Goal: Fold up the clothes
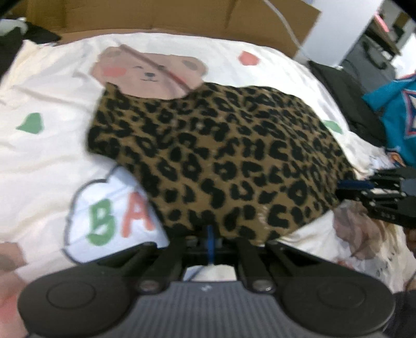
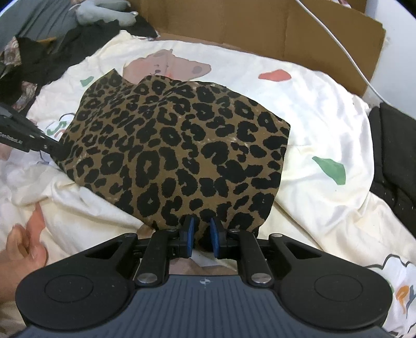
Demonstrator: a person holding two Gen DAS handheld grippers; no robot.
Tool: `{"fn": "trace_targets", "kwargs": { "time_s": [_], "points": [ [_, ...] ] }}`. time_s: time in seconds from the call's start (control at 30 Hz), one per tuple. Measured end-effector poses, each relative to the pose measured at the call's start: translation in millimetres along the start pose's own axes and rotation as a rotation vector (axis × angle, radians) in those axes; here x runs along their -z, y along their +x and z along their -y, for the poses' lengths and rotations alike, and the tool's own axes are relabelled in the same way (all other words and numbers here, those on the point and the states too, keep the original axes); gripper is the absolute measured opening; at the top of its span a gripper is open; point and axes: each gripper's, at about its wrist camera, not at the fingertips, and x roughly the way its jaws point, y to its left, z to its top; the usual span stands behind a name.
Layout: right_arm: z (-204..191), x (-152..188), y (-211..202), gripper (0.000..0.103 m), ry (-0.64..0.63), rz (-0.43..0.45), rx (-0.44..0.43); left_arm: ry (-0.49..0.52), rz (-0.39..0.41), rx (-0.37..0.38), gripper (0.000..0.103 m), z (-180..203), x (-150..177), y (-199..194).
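Observation:
A leopard-print garment (image 1: 221,156) (image 2: 176,145) lies spread on a white bed sheet (image 1: 52,161) (image 2: 325,124) printed with a bear and coloured shapes. My left gripper (image 1: 210,239) is shut, its blue pads pressed together on the garment's near edge. In the right wrist view, the left gripper (image 2: 58,150) bites the cloth's left corner. My right gripper (image 2: 202,234) holds a bunched fold of the near hem between its blue pads. In the left wrist view, the right gripper (image 1: 345,187) sits at the cloth's right corner. The picture from the left wrist is blurred.
Brown cardboard (image 2: 260,28) (image 1: 182,15) stands along the far side of the bed, with a white cable (image 2: 345,52) across it. Dark clothes (image 2: 52,52) are piled at the far left. A teal garment (image 1: 395,117) and black fabric (image 2: 395,156) lie at the right.

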Motion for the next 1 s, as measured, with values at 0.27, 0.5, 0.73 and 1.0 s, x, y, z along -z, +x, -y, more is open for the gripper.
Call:
{"fn": "trace_targets", "kwargs": {
  "time_s": [0.27, 0.5, 0.73, 1.0],
  "points": [
    [5, -2, -23, 0.023, 0.066, 0.011, 0.008, -0.082, 0.031, -0.041, 0.029, -6, -9, -24],
    [31, 22, -32, 0.037, 0.251, 0.026, -0.030, -0.112, 0.021, -0.031, 0.035, -10, 0, -18],
    [59, 58, -27, 0.043, 0.567, 0.060, -0.165, -0.160, -0.001, -0.008, 0.037, -22, 7, -11],
    [70, 70, -8, 0.043, 0.781, 0.126, -0.277, -0.163, -0.011, 0.014, 0.037, -28, 8, -10]
  ]
}}
